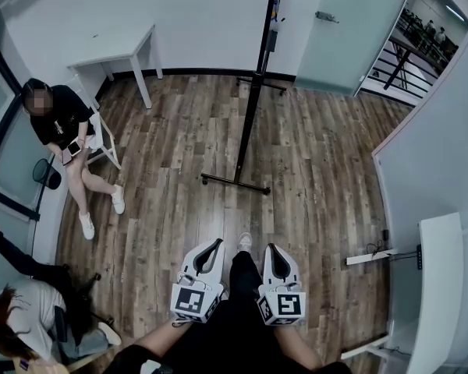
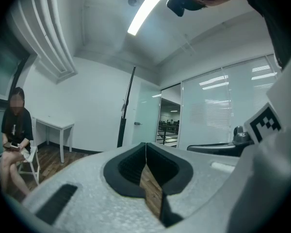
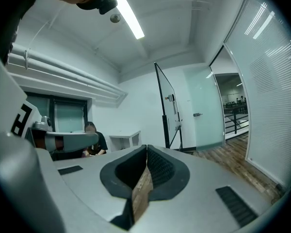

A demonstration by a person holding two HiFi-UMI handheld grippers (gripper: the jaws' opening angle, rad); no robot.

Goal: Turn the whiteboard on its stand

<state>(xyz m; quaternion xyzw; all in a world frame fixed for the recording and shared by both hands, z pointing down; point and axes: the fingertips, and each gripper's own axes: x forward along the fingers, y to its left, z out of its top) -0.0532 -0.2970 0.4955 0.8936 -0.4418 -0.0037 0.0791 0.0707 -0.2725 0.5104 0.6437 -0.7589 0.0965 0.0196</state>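
Note:
The whiteboard (image 1: 262,45) stands edge-on to me in the head view, a thin black line rising from its floor bar (image 1: 235,182) on the wooden floor. It shows as a dark upright edge in the left gripper view (image 2: 126,106) and as a tilted white panel in the right gripper view (image 3: 168,106). Both grippers are low and close to my body, well short of the stand. My left gripper (image 1: 217,244) is shut with nothing between its jaws. My right gripper (image 1: 270,248) is likewise shut and empty. The closed tips appear in the left gripper (image 2: 145,145) and right gripper (image 3: 146,148) views.
A person (image 1: 62,127) sits on a chair at the left wall, and another person (image 1: 27,318) sits at the lower left. A white table (image 1: 121,53) stands at the back. A glass door (image 1: 343,29) is at the back right, a white panel (image 1: 441,287) at the right.

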